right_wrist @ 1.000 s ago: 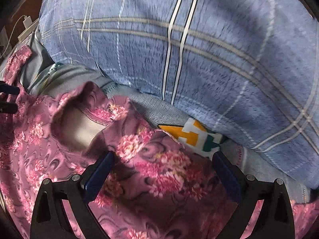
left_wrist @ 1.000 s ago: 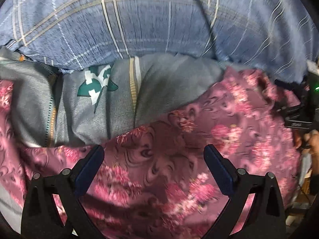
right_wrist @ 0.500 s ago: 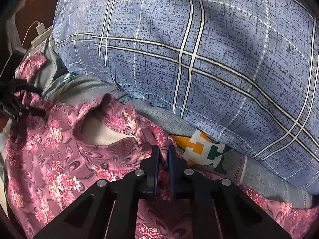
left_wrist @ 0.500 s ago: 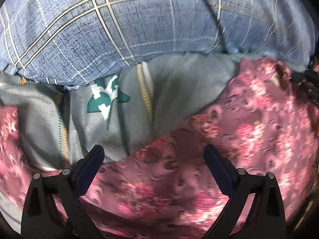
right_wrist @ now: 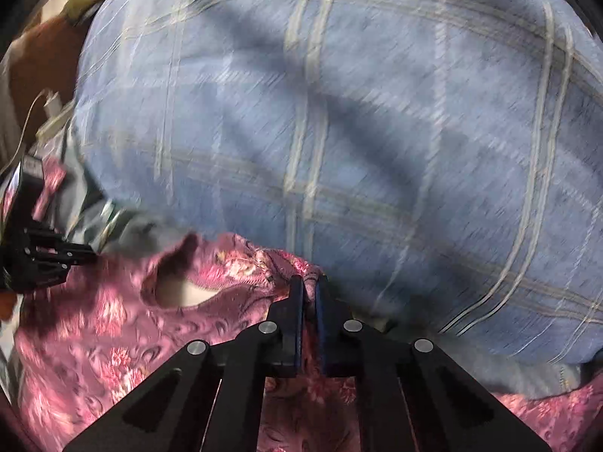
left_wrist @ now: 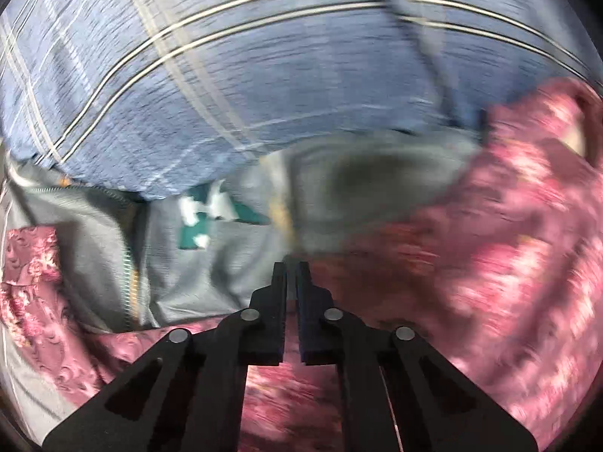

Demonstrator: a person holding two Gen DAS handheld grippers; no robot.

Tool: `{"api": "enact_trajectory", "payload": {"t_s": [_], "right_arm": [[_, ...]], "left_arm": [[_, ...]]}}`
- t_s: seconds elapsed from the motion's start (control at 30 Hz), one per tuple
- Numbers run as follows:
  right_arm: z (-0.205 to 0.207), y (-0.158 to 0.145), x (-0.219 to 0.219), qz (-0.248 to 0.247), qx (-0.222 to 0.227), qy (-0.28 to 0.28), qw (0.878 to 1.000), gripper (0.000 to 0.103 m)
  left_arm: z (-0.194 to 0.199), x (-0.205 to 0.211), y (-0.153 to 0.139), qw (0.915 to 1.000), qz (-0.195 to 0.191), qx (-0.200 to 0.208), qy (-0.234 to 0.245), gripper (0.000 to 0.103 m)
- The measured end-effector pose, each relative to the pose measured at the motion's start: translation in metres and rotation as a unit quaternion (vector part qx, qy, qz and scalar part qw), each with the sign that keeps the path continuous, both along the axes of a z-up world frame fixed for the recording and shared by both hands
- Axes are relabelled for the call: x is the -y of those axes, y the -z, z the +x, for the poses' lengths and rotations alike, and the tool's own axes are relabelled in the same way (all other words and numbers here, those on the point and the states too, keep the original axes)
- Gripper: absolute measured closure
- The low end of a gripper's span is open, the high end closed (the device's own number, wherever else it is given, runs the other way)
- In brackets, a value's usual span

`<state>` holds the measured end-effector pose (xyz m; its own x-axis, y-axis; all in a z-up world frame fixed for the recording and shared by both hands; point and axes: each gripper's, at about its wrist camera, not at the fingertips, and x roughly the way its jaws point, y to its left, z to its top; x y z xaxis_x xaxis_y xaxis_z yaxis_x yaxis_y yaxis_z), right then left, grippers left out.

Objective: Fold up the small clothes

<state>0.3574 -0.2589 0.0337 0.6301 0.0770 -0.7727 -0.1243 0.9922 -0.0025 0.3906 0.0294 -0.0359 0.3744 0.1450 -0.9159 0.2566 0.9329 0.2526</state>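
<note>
Pinching the pink floral garment [right_wrist: 113,324] at its top edge, just below the blue plaid pillow [right_wrist: 339,132], the right gripper [right_wrist: 308,288] has clamped shut; the left gripper [left_wrist: 291,269] has just snapped shut on the same edge, so lifting to fold can likely begin.

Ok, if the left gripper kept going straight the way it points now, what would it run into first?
Most likely the grey garment: the left gripper, shut at the edge of the pink floral garment, has its tips right at grey cloth. The frame is blurred, so depth is uncertain.
</note>
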Motion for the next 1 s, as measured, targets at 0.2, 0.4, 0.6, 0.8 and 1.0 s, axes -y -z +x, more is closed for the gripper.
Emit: {"api": "enact_trajectory", "payload": {"t_s": [0.2,0.4,0.6,0.8,1.0], "right_arm": [[0.012,0.061,0.004,-0.025,-0.087,0.044,0.995,0.085],[-0.046,0.005,0.056,0.059,-0.027,0.084,0.994,0.075],[-0.159,-0.044,0.194,0.033,0.030,0.267,0.963,0.059],[-0.246,-0.082,0.305,0.030,0.085,0.412,0.907,0.047],[-0.224,-0.061,0.337,0.050,0.072,0.426,0.901,0.045]], "left_arm": [[-0.005,-0.024,-0.001,0.9975,-0.005,0.000,-0.070,0.099],[-0.082,-0.060,-0.048,0.9942,-0.096,0.011,-0.046,0.042],[-0.139,-0.039,-0.048,0.9937,-0.106,0.031,-0.020,0.041],[-0.137,-0.032,-0.011,0.9942,-0.088,0.014,-0.060,0.040],[-0.138,-0.043,-0.001,0.9900,-0.101,0.005,-0.098,0.039]]}}
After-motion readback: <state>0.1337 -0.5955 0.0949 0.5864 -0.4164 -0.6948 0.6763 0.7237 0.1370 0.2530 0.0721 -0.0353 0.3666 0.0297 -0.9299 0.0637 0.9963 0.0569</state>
